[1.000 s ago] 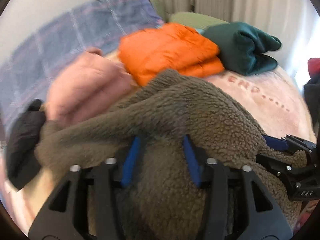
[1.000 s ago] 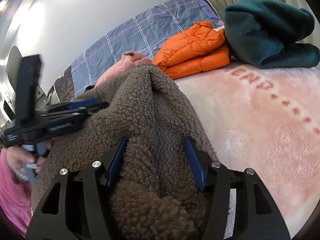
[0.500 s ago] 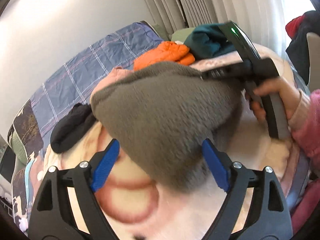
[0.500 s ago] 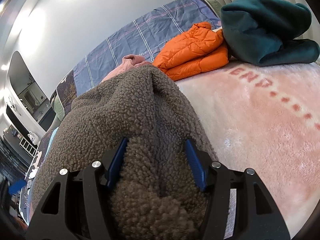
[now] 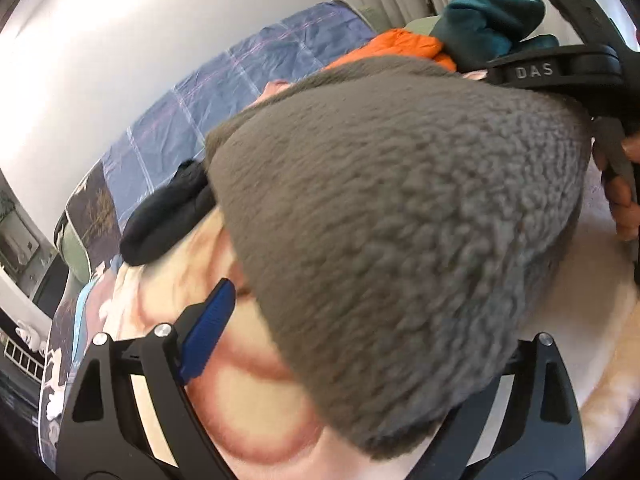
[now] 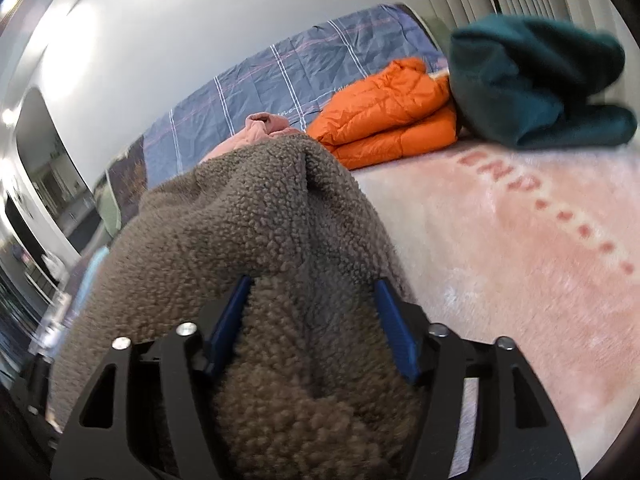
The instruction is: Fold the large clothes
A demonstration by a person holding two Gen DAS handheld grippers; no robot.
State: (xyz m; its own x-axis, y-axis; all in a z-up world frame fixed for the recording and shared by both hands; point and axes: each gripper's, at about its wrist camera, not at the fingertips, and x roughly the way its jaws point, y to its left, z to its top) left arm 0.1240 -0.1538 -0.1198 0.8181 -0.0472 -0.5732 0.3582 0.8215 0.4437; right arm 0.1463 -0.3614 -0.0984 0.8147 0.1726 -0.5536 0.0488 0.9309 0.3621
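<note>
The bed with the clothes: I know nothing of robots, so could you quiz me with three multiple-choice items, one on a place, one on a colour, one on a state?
1. The teal garment lies
A) on the floor
B) on a chair
C) beside the orange jacket on the bed

2. The fleece is
A) white
B) brown
C) red

3. The orange jacket is
A) folded
B) spread flat
C) hanging up

Answers:
1 C: it sits right against the jacket on the pink blanket.
2 B: its curly pile is brown in both views.
3 A: it lies doubled over in stacked layers.
</note>
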